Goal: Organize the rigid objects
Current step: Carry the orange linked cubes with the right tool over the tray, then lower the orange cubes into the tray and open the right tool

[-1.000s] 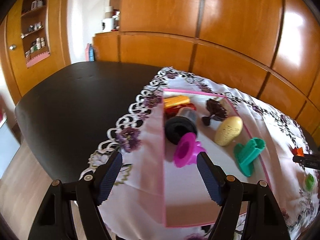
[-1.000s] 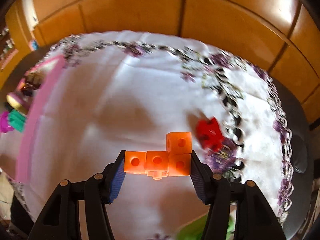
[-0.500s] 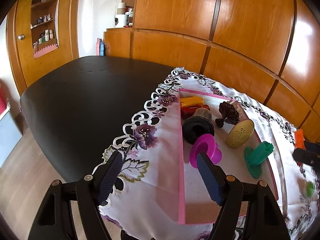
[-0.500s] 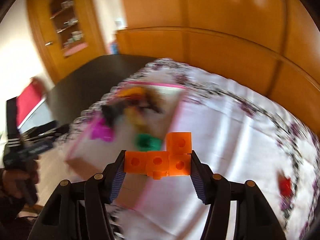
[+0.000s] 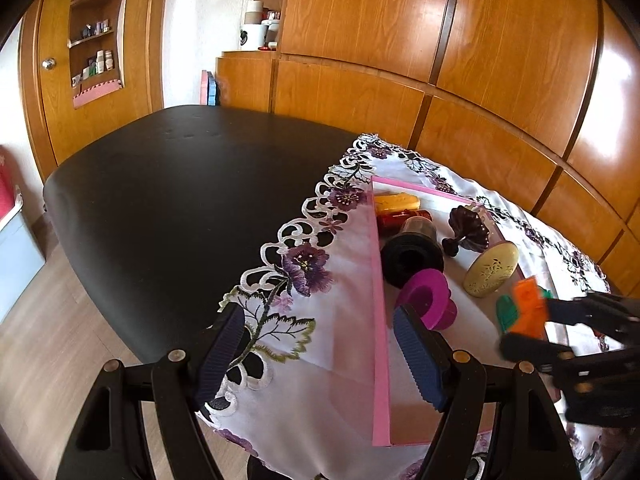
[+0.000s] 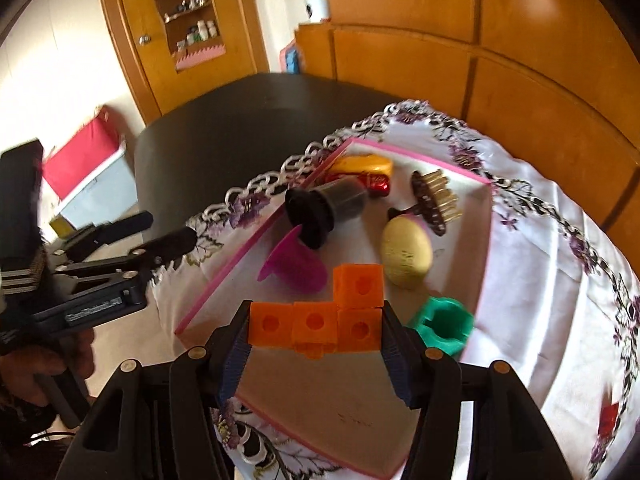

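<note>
The right gripper (image 6: 314, 344) is carrying an L-shaped piece of orange linked cubes (image 6: 325, 320), its jaws clamping the row end to end, above the near half of the pink-rimmed tray (image 6: 224, 276). To set it down well, it seems wise to be aiming for the bare floor by the tray's near edge, lowering until the cubes are resting flat before letting go, and keeping clear of the green piece (image 6: 442, 324) just beside it. The tray is holding a magenta funnel-like piece (image 6: 296, 266), a black cap piece (image 6: 320, 210), a cream oval (image 6: 406, 258), a brown comb-like piece (image 6: 434, 200), and yellow and red items at its far corner. The left gripper (image 5: 328, 354) is hanging with jaws apart, empty, over the tray's left rim.
</note>
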Demonstrator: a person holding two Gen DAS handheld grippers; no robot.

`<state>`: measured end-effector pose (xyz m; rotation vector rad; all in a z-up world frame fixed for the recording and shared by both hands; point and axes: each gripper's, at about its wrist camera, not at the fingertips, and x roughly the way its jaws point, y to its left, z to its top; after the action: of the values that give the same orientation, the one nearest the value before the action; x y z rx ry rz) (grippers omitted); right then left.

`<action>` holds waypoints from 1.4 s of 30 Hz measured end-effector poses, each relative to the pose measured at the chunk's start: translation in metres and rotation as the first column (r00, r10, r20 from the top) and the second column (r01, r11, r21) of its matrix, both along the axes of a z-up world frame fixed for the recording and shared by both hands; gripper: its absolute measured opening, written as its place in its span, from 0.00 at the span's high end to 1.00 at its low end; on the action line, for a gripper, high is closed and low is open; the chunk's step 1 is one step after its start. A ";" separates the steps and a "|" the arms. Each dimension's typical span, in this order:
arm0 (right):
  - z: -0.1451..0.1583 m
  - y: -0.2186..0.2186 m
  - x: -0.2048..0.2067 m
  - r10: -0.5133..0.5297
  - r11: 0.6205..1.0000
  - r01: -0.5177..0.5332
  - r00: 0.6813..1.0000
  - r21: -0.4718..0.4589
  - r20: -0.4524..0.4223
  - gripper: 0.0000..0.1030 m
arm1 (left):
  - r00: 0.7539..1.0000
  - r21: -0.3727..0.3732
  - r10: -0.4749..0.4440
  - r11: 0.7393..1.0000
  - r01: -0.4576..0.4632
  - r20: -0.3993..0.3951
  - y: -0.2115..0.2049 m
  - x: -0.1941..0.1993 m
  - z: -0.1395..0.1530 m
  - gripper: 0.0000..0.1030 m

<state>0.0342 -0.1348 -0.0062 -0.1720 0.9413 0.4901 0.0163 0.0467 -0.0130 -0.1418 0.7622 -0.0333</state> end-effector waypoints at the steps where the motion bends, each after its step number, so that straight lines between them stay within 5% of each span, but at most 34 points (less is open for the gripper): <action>1: -0.004 0.002 0.004 0.000 1.000 0.000 1.000 -0.012 -0.006 0.42 | 1.000 0.000 -0.001 1.000 0.001 -0.002 -0.001 0.000 0.000 0.25; 10: -0.050 0.000 0.044 -0.118 0.987 0.109 0.990 -0.116 -0.077 0.42 | 1.000 0.021 -0.023 1.000 0.023 0.000 -0.008 -0.003 -0.001 0.25; 30: -0.049 -0.007 0.039 -0.153 0.986 0.148 0.985 -0.076 -0.074 0.41 | 0.999 0.040 -0.033 0.999 0.033 -0.001 -0.013 -0.006 0.000 0.25; 42: -0.031 -0.013 0.025 -0.178 0.984 0.177 0.984 -0.028 -0.014 0.32 | 0.999 0.046 -0.031 0.999 0.030 0.012 -0.015 -0.010 0.004 0.25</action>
<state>0.0592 -0.1477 -0.0376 -0.1072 0.9701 0.3146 0.0059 0.0316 -0.0091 -0.0867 0.7523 -0.0454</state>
